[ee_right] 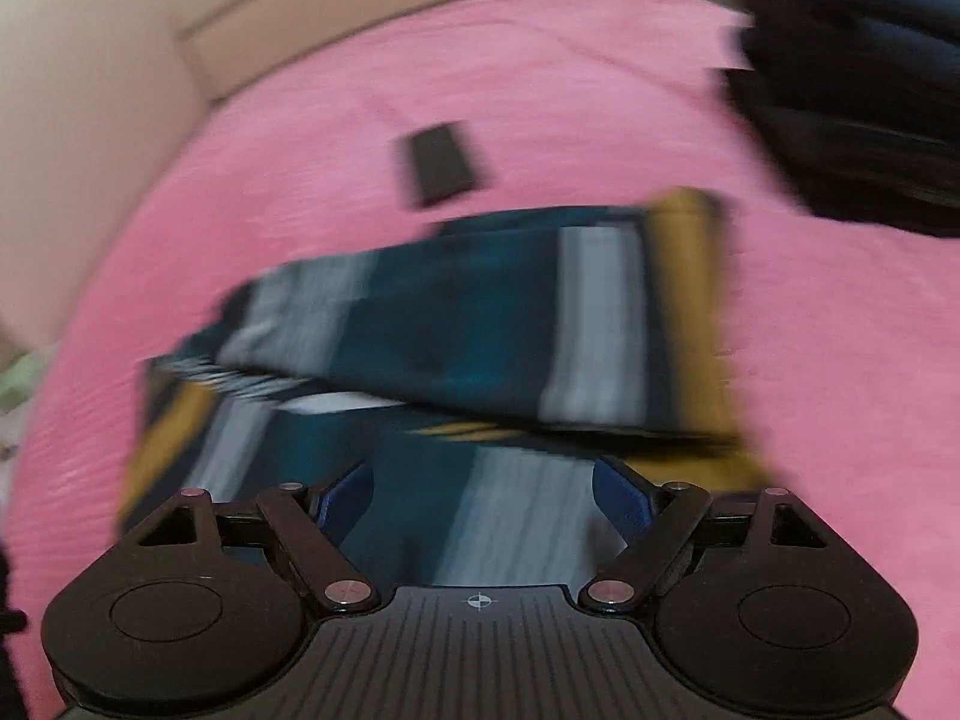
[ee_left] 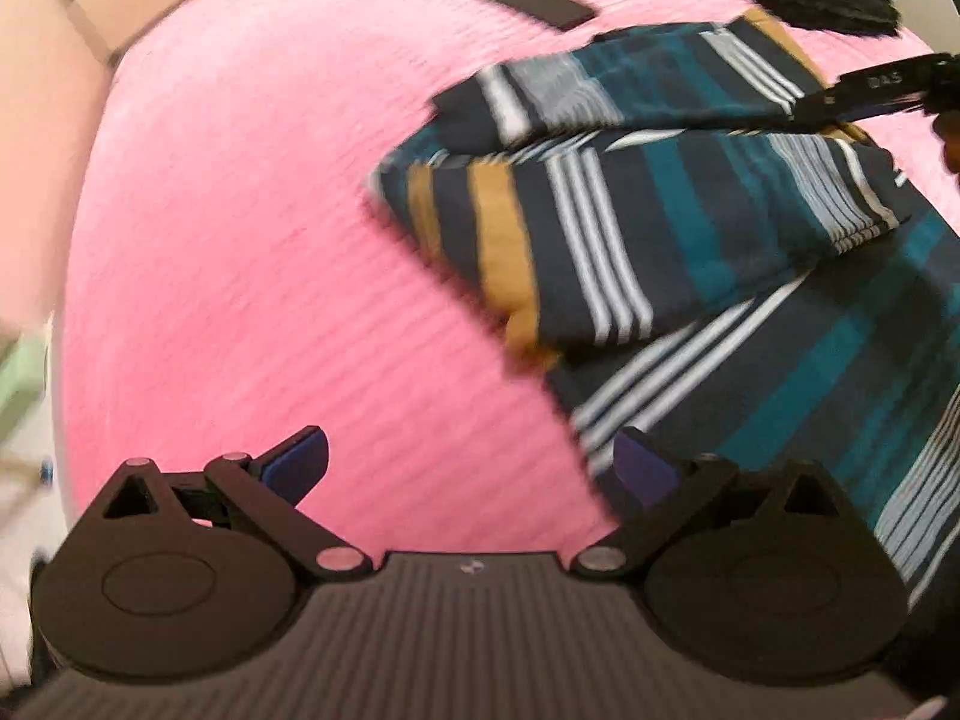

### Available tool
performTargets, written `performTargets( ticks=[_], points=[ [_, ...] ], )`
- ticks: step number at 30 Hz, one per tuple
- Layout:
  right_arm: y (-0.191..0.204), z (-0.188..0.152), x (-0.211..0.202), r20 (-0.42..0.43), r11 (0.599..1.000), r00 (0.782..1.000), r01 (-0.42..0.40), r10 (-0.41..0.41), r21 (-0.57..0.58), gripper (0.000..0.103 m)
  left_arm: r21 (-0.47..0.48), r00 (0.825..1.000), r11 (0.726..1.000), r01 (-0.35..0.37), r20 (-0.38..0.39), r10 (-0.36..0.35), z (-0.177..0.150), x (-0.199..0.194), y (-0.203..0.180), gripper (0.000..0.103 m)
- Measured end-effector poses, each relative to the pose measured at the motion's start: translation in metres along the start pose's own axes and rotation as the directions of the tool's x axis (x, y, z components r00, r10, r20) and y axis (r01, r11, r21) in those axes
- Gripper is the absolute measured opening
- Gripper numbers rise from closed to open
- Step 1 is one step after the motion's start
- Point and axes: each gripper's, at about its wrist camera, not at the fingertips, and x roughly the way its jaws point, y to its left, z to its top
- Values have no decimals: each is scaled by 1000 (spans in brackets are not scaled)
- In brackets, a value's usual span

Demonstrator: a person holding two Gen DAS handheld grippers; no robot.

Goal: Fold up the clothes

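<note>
A pink bedspread point(ee_left: 240, 240) covers the bed. On it lies the striped garment point(ee_left: 690, 228), partly folded. Beyond sits a dark clothes pile point(ee_right: 852, 120), then a small black slab point(ee_right: 441, 165). The left gripper point(ee_left: 474, 462) and the right gripper point(ee_right: 480, 498) both gape wide, holding nothing.

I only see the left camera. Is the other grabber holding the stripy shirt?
Observer: No. The right gripper is open, with the striped shirt lying beneath its spread fingers.
Operator: Is the shirt folded yet?
Observer: Partly. From the right side, one part lies folded over the rest.
Operator: What's the black thing on the pink blanket?
Observer: A flat black rectangle, lying just beyond the shirt on the pink blanket; too blurred to identify.
</note>
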Motion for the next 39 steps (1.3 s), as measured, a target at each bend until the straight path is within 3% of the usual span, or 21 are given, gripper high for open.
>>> performTargets(
  ticks=[2, 5, 9, 13, 16, 17, 19, 20, 21, 26, 28, 32, 34, 37, 39],
  points=[
    [-20, 6, -12, 5, 999, 999, 37, -37, 8, 83, 124, 999, 992, -36, 42, 31, 18, 16, -11, 95],
    [-36, 12, -20, 10, 999, 999, 46, -46, -6, 83, 311, 991, 945, -103, 114, 70, 46, 42, -27, 90],
    [-44, 14, -14, -12, 996, 998, 55, -56, -73, 83, 511, 971, 832, -218, 203, 130, 78, 87, -49, 75],
    [-52, 12, 4, -52, 981, 995, 70, -81, -182, 83, 640, 959, 718, -275, 236, 157, 101, 134, -68, 61],
    [-62, 12, 15, -64, 972, 994, 68, -84, -223, 83, 695, 959, 663, -278, 241, 149, 111, 159, -74, 55],
    [-66, 13, 18, -70, 971, 994, 68, -86, -229, 83, 712, 959, 645, -278, 240, 147, 114, 168, -76, 49],
    [-72, 13, 24, -83, 969, 992, 69, -91, -236, 83, 739, 962, 618, -270, 229, 147, 118, 181, -78, 24],
    [-74, 13, 26, -93, 969, 991, 69, -94, -238, 83, 747, 965, 612, -262, 216, 150, 118, 185, -78, 7],
    [-76, 14, 28, -98, 968, 990, 73, -99, -240, 83, 754, 967, 605, -253, 203, 152, 119, 189, -77, 7],
    [-84, 17, 27, -98, 975, 990, 76, -98, -207, 83, 699, 962, 662, -272, 198, 186, 115, 165, -75, 6],
    [-86, 18, 29, -106, 981, 990, 74, -94, -181, 83, 702, 969, 669, -245, 160, 187, 109, 169, -76, 7],
    [-88, 15, 33, -137, 988, 988, 57, -77, -144, 83, 765, 968, 596, -242, 150, 200, 100, 185, -81, 11],
    [-97, 7, 34, -168, 991, 982, 64, -83, -113, 83, 766, 961, 587, -264, 156, 228, 99, 184, -81, 20],
    [-112, -6, 31, -213, 993, 971, 92, -105, -72, 83, 724, 957, 634, -271, 130, 261, 100, 172, -75, 33],
    [-125, -18, 20, -234, 990, 962, 130, -141, -61, 84, 682, 959, 684, -260, 102, 264, 96, 157, -74, 42]
  ],
)
